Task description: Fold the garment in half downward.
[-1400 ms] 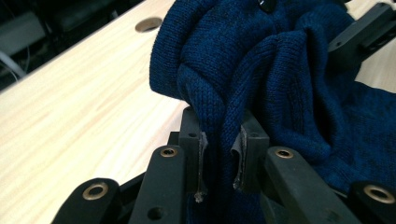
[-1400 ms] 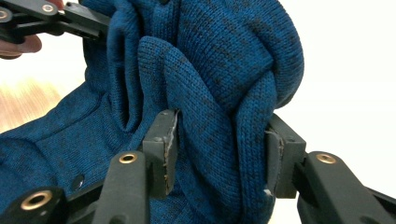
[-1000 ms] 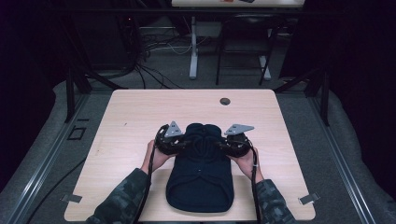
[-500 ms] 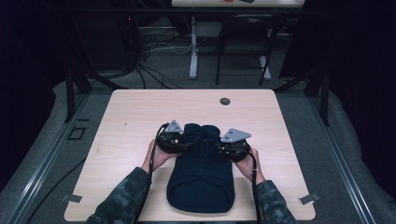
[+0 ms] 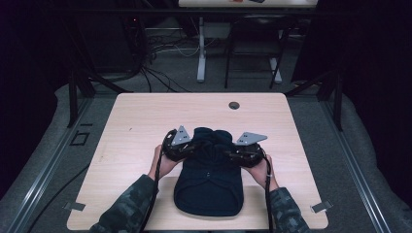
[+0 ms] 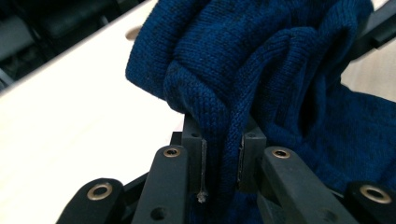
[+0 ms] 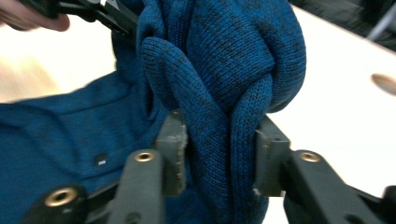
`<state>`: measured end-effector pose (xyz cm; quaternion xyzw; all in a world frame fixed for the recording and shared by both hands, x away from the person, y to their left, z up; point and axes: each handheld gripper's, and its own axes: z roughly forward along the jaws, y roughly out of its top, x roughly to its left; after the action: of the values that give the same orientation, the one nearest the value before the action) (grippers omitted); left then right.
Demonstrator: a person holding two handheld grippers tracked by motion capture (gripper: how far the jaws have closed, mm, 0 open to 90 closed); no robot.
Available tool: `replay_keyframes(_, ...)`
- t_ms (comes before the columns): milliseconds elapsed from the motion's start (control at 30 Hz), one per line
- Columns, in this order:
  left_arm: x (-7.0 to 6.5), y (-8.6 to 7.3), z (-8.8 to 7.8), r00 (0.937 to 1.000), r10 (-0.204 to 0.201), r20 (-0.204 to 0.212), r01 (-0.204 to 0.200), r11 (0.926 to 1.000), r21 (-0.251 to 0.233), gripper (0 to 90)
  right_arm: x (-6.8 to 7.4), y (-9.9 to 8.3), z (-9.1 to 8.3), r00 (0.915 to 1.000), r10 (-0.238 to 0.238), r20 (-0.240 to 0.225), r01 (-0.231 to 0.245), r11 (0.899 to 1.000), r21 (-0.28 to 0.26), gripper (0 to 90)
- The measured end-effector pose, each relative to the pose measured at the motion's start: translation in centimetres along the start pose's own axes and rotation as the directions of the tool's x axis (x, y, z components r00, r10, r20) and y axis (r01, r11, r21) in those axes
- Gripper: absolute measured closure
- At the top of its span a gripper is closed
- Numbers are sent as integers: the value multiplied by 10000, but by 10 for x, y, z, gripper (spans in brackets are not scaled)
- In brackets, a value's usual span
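Now, sweater: a dark blue knit sweater point(image 5: 209, 179) lies on the near half of the table point(image 5: 141, 116), its far end bunched up and lifted between both hands.
Left tongs: the left tongs point(image 6: 223, 161) pinch a thick fold of the knit; their jaws have just been closing, and the pads press the cloth from both sides.
Right tongs: the right tongs point(image 7: 219, 158) hold a rolled bundle of the same knit; their jaws have just been opening a little, yet the cloth sits squeezed between the pads.
High view: both hands flank the raised end, left tongs point(image 5: 182, 145) and right tongs point(image 5: 238, 151), with a round hole point(image 5: 234, 105) in the table beyond.
Left gripper view: ribbed stitches, fold by fold.
Right gripper view: the other hand point(image 7: 32, 16) behind the bundle.
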<state>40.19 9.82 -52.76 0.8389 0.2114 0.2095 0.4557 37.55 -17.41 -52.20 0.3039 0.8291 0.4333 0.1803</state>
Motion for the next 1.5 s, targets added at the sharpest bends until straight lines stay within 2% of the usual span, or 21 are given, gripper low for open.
replay_keyframes(67, -2, 0, -1, 9998, 197, -61, -198, 9997, -141, 782, -6, -1, 1, 9973, 595, -432, -592, 9982, 94, 495)
replay_keyframes(167, -4, 1, -3, 9977, 664, -140, -667, 9974, -283, 782, -12, -4, 4, 9890, 1267, -765, -1261, 9919, 126, 409)
replay_keyframes(200, -5, 1, -3, 9971, 756, -127, -760, 9965, -339, 782, -13, -4, 5, 9870, 1441, -715, -1436, 9896, 116, 395)
replay_keyframes(267, -7, 1, -4, 9952, 958, -183, -964, 9945, -412, 781, -14, -6, 7, 9831, 1604, -887, -1585, 9870, 279, 386)
replay_keyframes(333, -7, 0, -5, 9943, 1052, -200, -1059, 9934, -429, 781, -13, -7, 8, 9839, 1612, -776, -1595, 9868, 268, 495)
replay_keyframes(433, -5, -3, -6, 9970, 772, -44, -773, 9964, -357, 767, -9, -6, 6, 9943, 999, -374, -996, 9950, 99, 651)
replay_keyframes(533, -4, -4, -6, 9991, 346, 251, -345, 9994, -62, 677, -2, -4, 4, 9993, 376, -44, -376, 9993, -13, 697)
replay_keyframes(567, -4, -4, -6, 9986, 245, 474, -248, 9997, 69, 639, 0, -3, 3, 9998, 156, 110, -155, 9998, -79, 705)
replay_keyframes(667, -3, -5, -5, 9971, -54, 761, 32, 9996, 292, 524, 5, -1, 2, 9986, -401, 357, 406, 9991, -146, 715)
replay_keyframes(700, -2, -5, -6, 9974, -136, 709, 112, 9994, 342, 481, 7, -1, 2, 9976, -567, 409, 576, 9981, -232, 715)
replay_keyframes(800, 1, -6, -6, 9968, -424, 673, 411, 9989, 213, 406, 11, -1, -2, 9906, -1209, 640, 1240, 9912, -470, 716)
replay_keyframes(867, 4, -6, -4, 9947, -629, 812, 608, 9977, 286, 360, 14, -1, -3, 9853, -1546, 728, 1593, 9852, -631, 716)
replay_keyframes(967, 4, -4, -2, 9930, -670, 968, 641, 9974, 327, 370, 17, -1, -4, 9756, -1992, 919, 2059, 9760, -710, 715)
replay_keyframes(1067, -1, -1, -1, 9955, -320, 890, 295, 9991, 293, 505, 20, -2, -5, 9652, -2343, 1158, 2432, 9675, -697, 714)
replay_keyframes(1133, -2, 0, -1, 9967, -151, 799, 131, 9996, 247, 622, 20, -2, -6, 9628, -2420, 1200, 2511, 9656, -674, 708)
replay_keyframes(1233, -3, 2, -3, 9980, -60, 625, 63, 10000, -46, 747, 17, -1, -9, 9713, -2217, 861, 2284, 9705, -771, 666)
replay_keyframes(1300, -5, 3, -4, 9988, 185, 456, -176, 9996, -203, 775, 12, -1, -11, 9829, -1828, 210, 1839, 9797, -798, 627)
replay_keyframes(1333, -7, 4, -5, 9988, 304, 371, -293, 9992, -285, 781, 11, -1, -12, 9857, -1676, 178, 1685, 9819, -860, 605)
replay_keyframes(1367, -8, 5, -6, 9986, 474, 218, -467, 9985, -303, 783, 9, 0, -13, 9903, -1387, -112, 1371, 9865, -896, 573)
replay_keyframes(1400, -10, 5, -7, 9980, 623, 55, -621, 9973, -388, 785, 5, 0, -13, 9928, -1003, -649, 950, 9922, -806, 547)
replay_keyframes(1500, -13, 5, -8, 9937, 1074, -332, -1090, 9927, -507, 786, 0, 1, -12, 9893, -265, -1434, 212, 9991, -380, 486)
